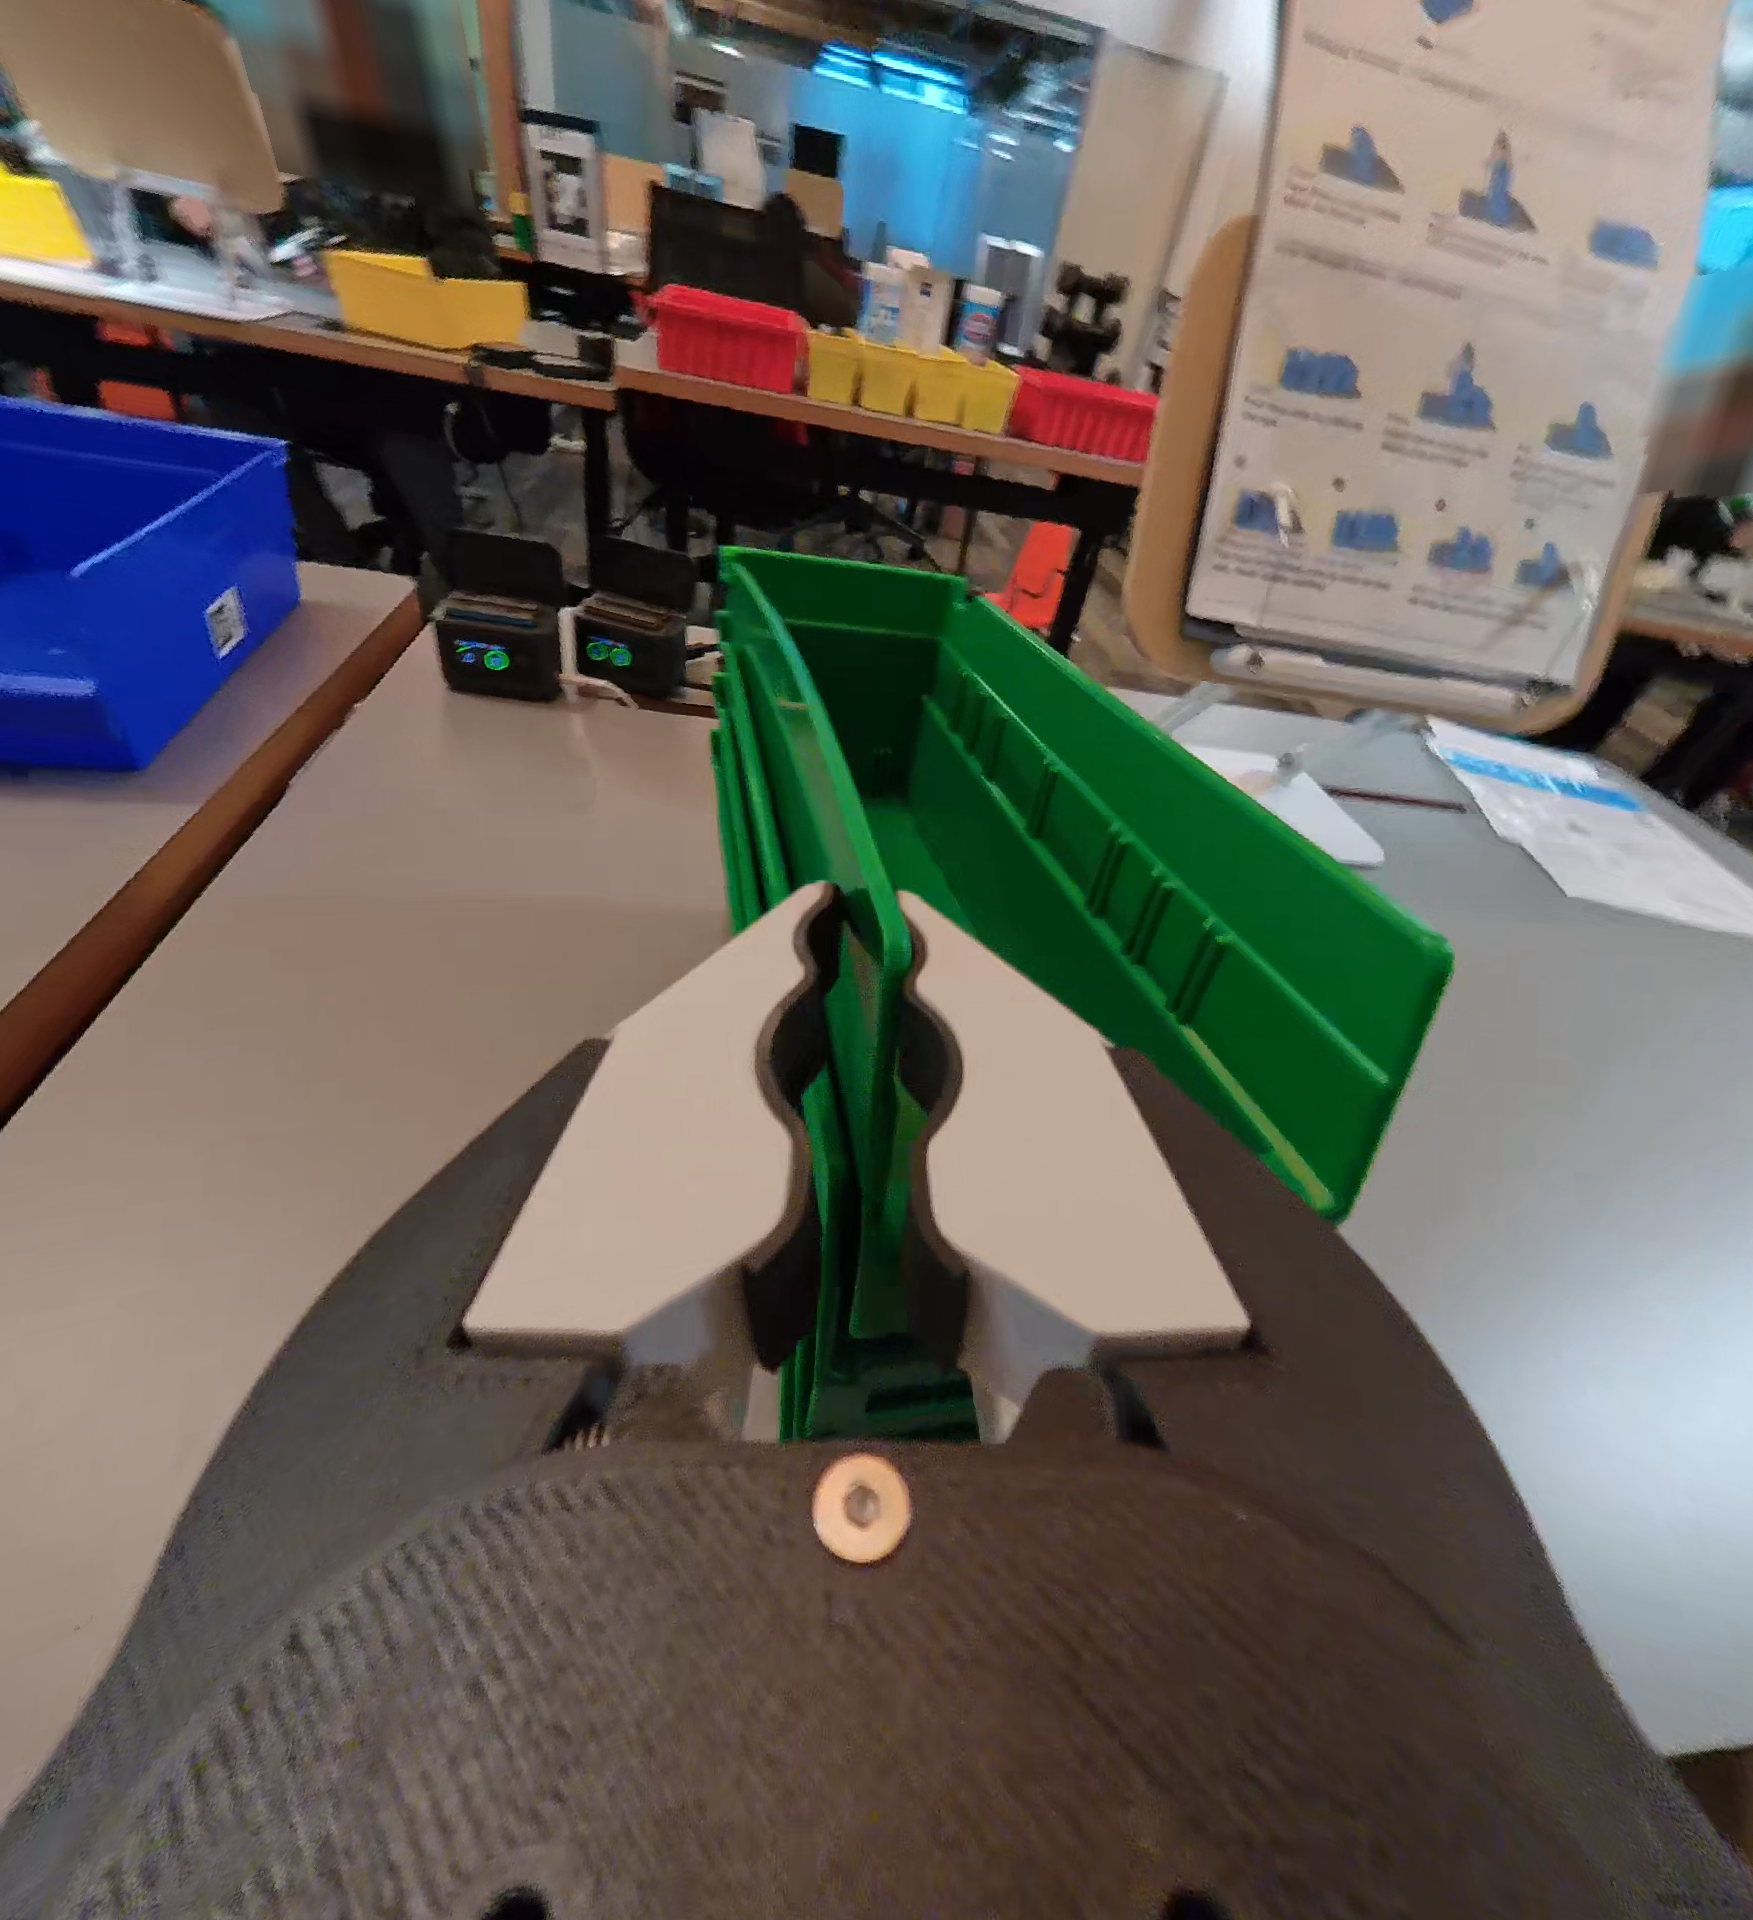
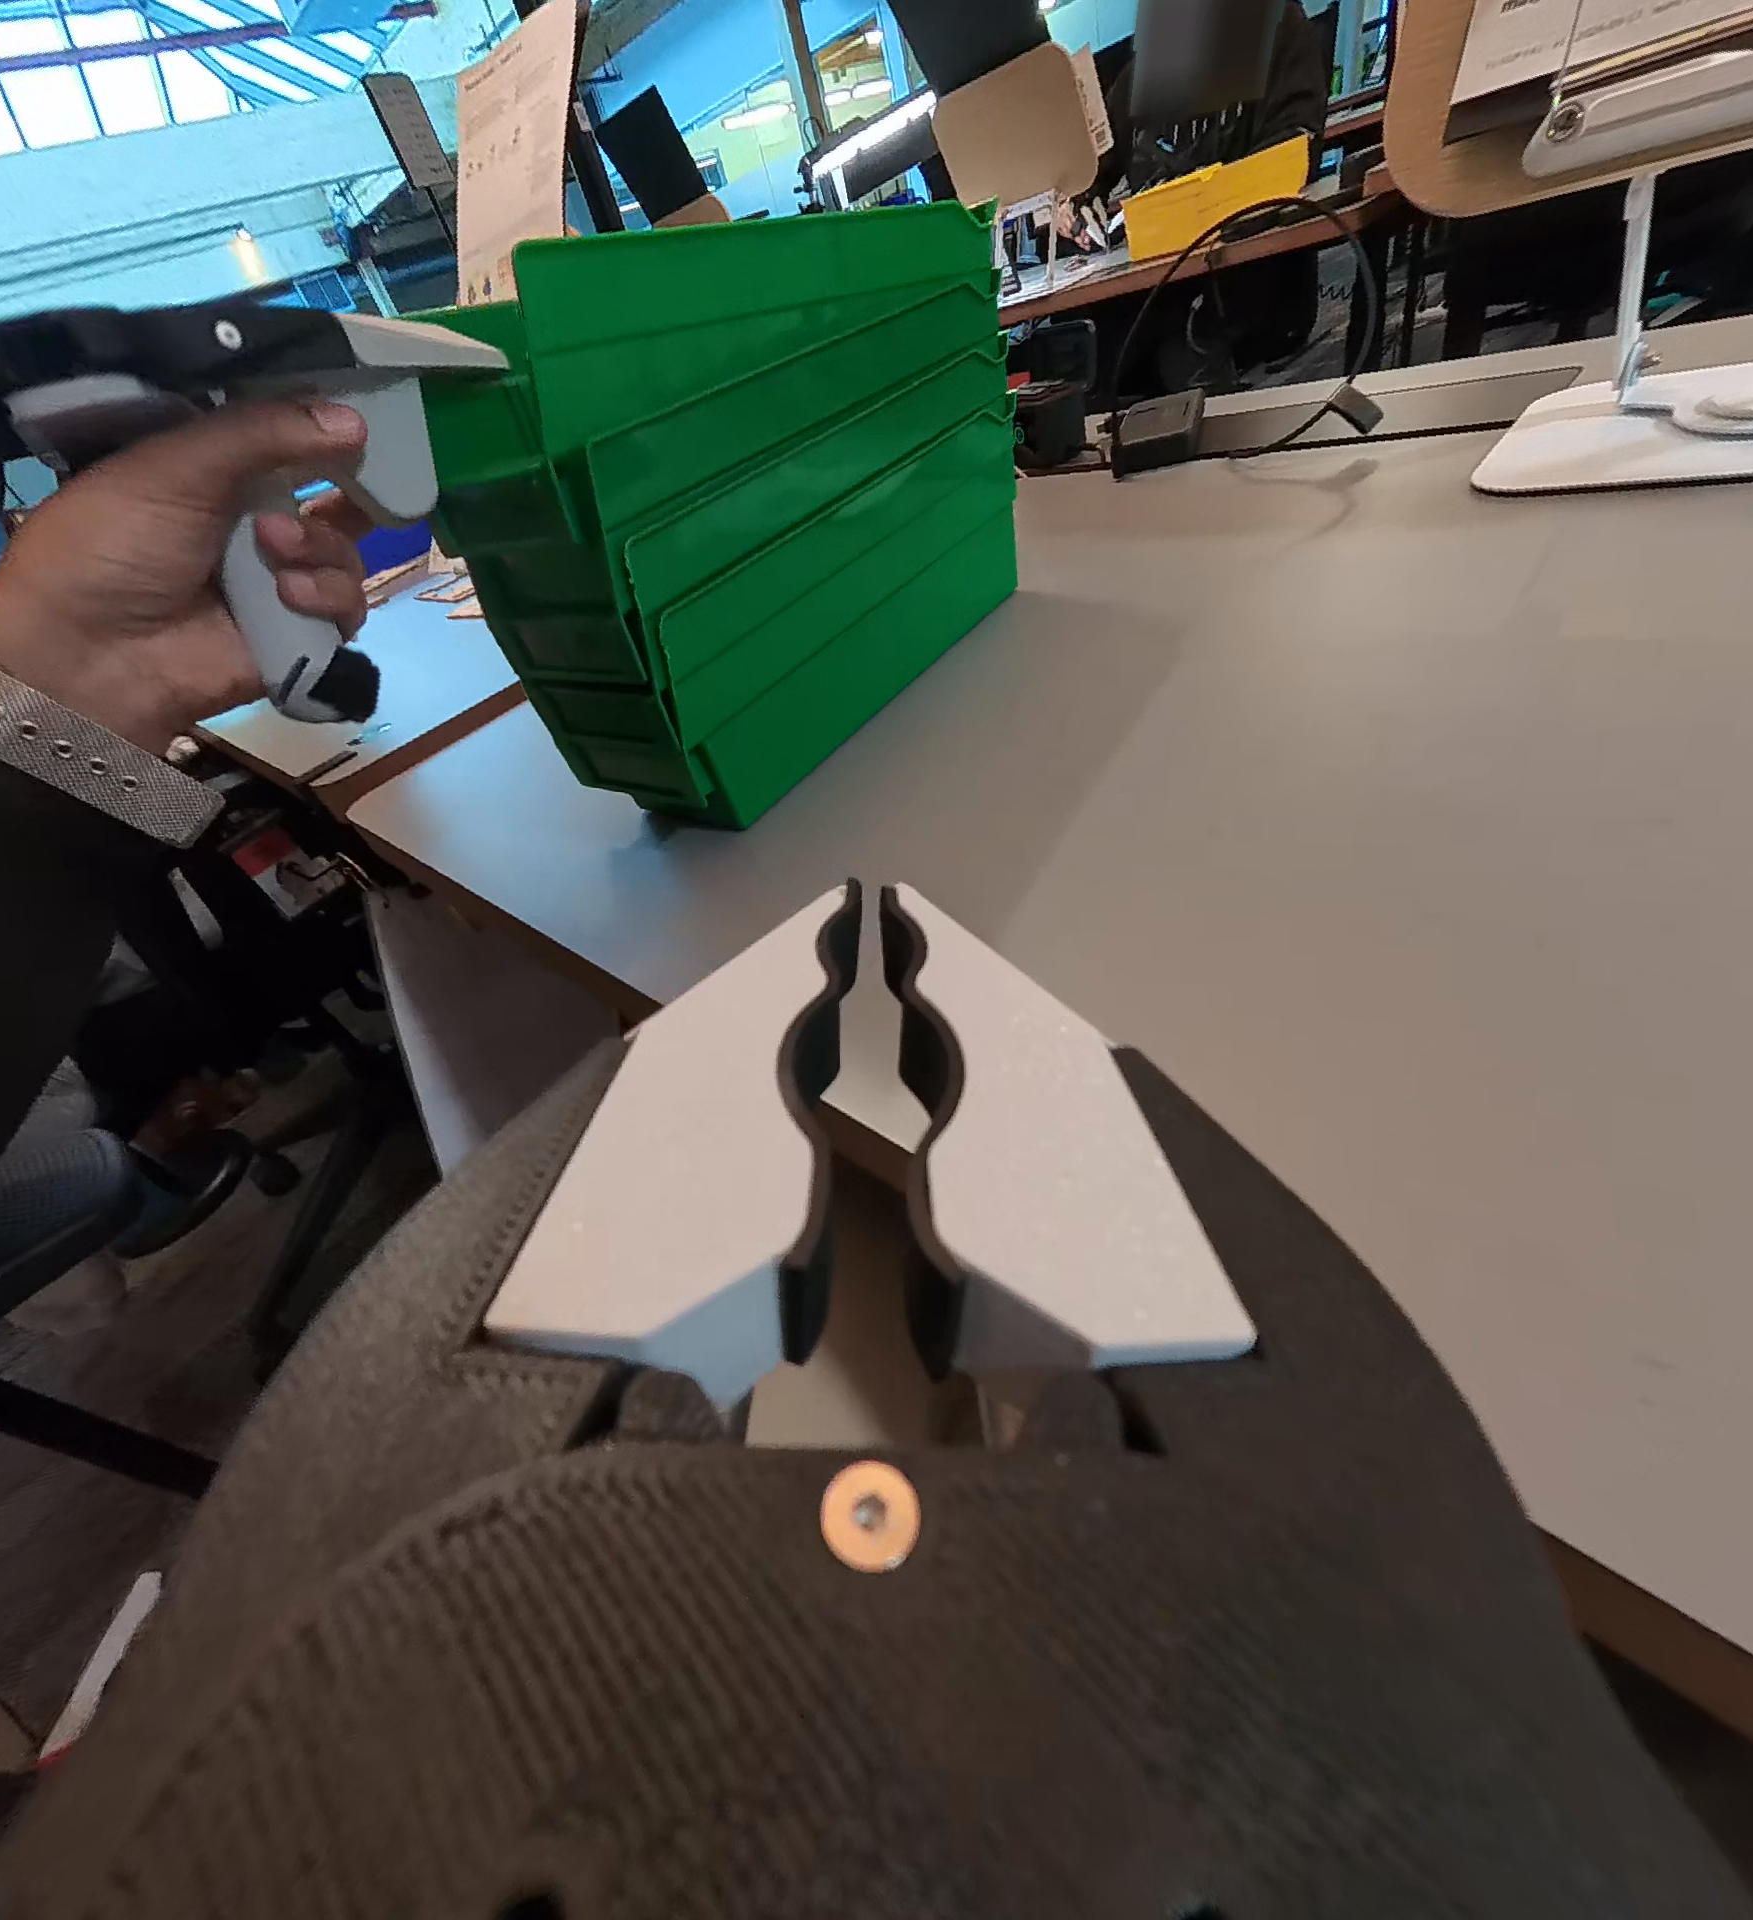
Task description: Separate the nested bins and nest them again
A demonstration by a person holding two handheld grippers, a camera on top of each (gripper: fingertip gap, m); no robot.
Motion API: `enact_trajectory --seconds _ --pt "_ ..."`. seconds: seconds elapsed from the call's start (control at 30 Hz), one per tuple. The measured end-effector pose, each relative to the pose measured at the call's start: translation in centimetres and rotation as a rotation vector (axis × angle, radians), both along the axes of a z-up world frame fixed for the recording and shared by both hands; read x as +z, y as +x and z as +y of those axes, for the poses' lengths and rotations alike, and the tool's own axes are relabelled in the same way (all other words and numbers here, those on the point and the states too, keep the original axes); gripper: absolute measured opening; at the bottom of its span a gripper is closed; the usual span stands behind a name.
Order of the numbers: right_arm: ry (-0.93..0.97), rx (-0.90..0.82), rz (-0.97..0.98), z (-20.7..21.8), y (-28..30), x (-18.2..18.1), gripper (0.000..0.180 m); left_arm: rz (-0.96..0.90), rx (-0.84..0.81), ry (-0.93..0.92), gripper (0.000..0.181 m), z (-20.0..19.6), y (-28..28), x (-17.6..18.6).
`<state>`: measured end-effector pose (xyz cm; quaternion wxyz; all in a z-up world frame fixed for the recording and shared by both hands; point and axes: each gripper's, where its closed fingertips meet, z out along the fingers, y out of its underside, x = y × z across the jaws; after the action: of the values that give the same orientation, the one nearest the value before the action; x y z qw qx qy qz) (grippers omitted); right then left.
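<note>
Several green bins (image 2: 830, 582) stand nested in a stack on the grey table (image 2: 1371, 831), fanned so each rim shows. My left gripper (image 1: 867, 914) is shut on the rim of the top green bin (image 1: 1111, 862) at its near end, with the wall between the fingers. The right wrist view shows it at the stack's upper left (image 2: 456, 364), held by a person's hand (image 2: 124, 582). My right gripper (image 2: 870, 896) is shut and empty, hovering over the table's near edge, well short of the stack.
A blue bin (image 1: 72, 582) sits on the neighbouring table to the left. Two black charger boxes (image 1: 560, 644) stand behind the stack. A paper stand (image 1: 1423, 364) and loose sheets (image 1: 1599, 831) are to the right. A white stand base (image 2: 1661, 426) and a cable (image 2: 1267, 312) lie at the back.
</note>
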<state>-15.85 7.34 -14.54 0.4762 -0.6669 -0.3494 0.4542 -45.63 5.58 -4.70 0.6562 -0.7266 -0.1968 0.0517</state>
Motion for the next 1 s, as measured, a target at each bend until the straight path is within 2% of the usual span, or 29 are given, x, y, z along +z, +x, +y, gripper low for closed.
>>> enact_trajectory --seconds 0.13,0.27,0.5,1.0 --pt "0.021 0.003 -0.012 -0.2 -0.1 -0.1 0.002 -0.014 0.040 0.011 0.000 -0.1 -0.6 0.0" --pt "0.020 0.010 -0.019 -0.3 -0.2 -0.2 0.002 -0.059 0.058 0.115 0.000 -0.3 -0.7 0.4" --pt "0.000 0.008 -0.011 -0.1 -0.1 -0.3 0.002 0.064 0.076 0.207 0.000 -0.8 0.0 2.8" --pt "-0.037 0.004 0.005 0.3 0.1 -0.2 0.002 0.049 0.137 0.168 0.000 -0.7 -0.4 -0.1"
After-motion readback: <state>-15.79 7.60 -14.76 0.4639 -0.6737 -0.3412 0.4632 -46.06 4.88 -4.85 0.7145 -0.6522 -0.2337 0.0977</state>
